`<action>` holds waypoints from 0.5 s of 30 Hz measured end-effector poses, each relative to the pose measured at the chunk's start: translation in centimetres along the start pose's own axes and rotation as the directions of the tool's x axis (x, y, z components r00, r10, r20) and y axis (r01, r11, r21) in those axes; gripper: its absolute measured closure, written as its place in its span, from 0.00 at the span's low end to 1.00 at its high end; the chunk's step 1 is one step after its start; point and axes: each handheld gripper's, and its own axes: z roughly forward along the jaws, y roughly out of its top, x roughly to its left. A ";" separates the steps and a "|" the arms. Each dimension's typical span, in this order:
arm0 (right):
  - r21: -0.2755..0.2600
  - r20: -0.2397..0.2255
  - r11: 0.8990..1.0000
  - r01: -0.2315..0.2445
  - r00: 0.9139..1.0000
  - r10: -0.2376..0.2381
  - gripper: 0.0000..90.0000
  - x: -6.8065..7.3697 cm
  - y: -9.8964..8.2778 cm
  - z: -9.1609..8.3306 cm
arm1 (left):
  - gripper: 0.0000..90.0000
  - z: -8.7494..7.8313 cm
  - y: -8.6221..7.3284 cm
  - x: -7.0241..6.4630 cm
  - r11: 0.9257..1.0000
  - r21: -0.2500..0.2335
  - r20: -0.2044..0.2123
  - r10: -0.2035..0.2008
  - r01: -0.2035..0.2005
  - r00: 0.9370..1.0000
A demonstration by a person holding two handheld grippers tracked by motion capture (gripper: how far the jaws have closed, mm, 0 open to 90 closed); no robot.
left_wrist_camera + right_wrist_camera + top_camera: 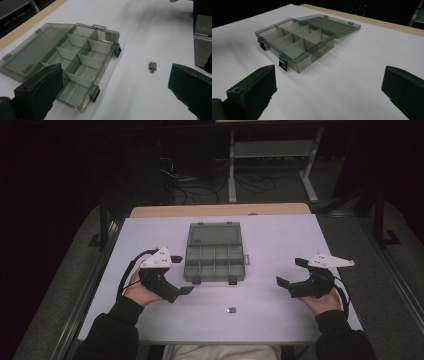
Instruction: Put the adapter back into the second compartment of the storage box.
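1. A white table (280,315) carries a translucent grey compartment box (214,262) at its middle, with the lid (215,233) swung fully open and lying flat on the far side.
2. The box's long axis runs left to right across the table. Its two dark latches (196,280) hang off the near wall, facing the person, and the hinge edge faces away.
3. In the left gripper view the box (82,62) shows two rows of four compartments set off by upright dividers, and every one that can be seen into is empty. The lid (32,53) lies beyond it towards the wooden table edge.
4. A small grey block (231,310), with a darker stub at one end, lies on the bare table nearer the person than the box and well apart from it, slightly right of the box's middle.
5. In the left gripper view this block (152,66) lies flat, its short length running roughly towards the camera, stub end nearest.
6. The left gripper (178,276) is held in the person's left hand (138,291), just left of the box's near corner. Its jaws are spread wide and empty.
7. The right gripper (291,273) is held in the right hand (325,301), well right of the box. Its jaws are likewise spread wide with nothing between them.
8. From the right gripper view the box (295,41) sits ahead and to the left, label side and latches towards the camera, lid (332,25) flat behind it.
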 end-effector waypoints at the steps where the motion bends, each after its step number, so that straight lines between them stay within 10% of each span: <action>1: 0.000 0.001 1.000 0.001 1.000 -0.001 0.00 0.0 0.0 0.0 | 0.00 0.2 0.1 -0.1 1.000 0.001 0.004 0.004 -0.004 1.000; 15: -0.006 0.007 1.000 0.005 1.000 -0.005 0.00 0.1 0.0 -0.2 | 0.00 2.7 1.1 -1.1 0.999 0.038 0.070 0.028 -0.030 0.997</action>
